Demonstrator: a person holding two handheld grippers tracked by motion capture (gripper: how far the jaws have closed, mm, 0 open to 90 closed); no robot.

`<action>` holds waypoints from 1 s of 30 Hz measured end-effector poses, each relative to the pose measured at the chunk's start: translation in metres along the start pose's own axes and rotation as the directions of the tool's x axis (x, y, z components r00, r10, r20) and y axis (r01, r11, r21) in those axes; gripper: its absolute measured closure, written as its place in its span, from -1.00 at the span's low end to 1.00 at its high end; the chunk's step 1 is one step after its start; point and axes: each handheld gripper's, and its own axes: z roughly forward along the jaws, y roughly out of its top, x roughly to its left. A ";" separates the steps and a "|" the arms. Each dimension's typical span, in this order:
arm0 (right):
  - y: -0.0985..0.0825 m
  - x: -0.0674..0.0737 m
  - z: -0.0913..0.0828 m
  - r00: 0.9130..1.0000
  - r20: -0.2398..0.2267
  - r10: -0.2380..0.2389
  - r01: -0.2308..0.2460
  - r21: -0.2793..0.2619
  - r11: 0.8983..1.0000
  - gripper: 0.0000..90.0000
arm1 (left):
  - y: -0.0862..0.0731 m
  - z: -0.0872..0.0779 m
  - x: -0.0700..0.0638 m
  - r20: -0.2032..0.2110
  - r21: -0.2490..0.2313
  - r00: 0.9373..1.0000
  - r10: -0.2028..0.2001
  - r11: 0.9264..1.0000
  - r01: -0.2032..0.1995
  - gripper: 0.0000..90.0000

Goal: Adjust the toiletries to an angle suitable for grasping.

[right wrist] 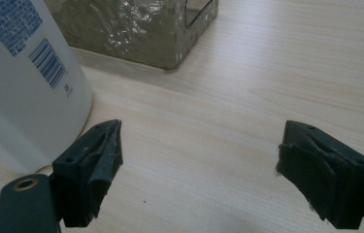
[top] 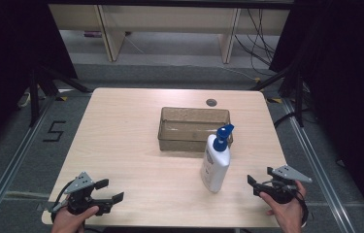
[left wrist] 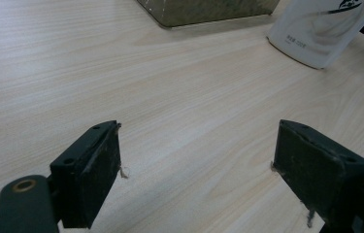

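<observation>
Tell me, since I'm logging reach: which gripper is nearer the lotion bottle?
Right. The right gripper sits just beside the lotion bottle, toward the table's right edge; the left gripper is well off by the near-left corner.

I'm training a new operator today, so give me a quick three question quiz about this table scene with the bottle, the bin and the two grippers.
1. True or false: the bottle stands upright on the table, outside the bin.
2. Which gripper is nearer the bottle: A) left gripper, B) right gripper?
3. Fill in: the bottle's pump top is coloured ____.

Key:
1. True. It stands in front of the bin's near right corner.
2. B. In the right gripper view the bottle sits close beside one jaw; both grippers are open and hold nothing.
3. Blue.
</observation>
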 end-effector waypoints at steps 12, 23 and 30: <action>0.001 -0.001 -0.001 1.000 -0.003 0.031 -0.031 -0.023 0.999 -0.64 | 0.001 -0.002 0.000 0.001 -0.011 1.000 0.007 1.000 -0.007 -0.63; 0.005 -0.002 -0.007 0.999 -0.037 0.020 -0.023 -0.069 0.997 -0.62 | 0.001 -0.001 -0.001 0.007 -0.032 1.000 -0.006 0.999 0.006 -0.65; 0.009 0.000 -0.011 0.998 -0.049 0.029 -0.034 -0.102 0.994 -0.62 | 0.002 -0.002 -0.001 -0.001 -0.031 1.000 0.016 0.999 -0.016 -0.66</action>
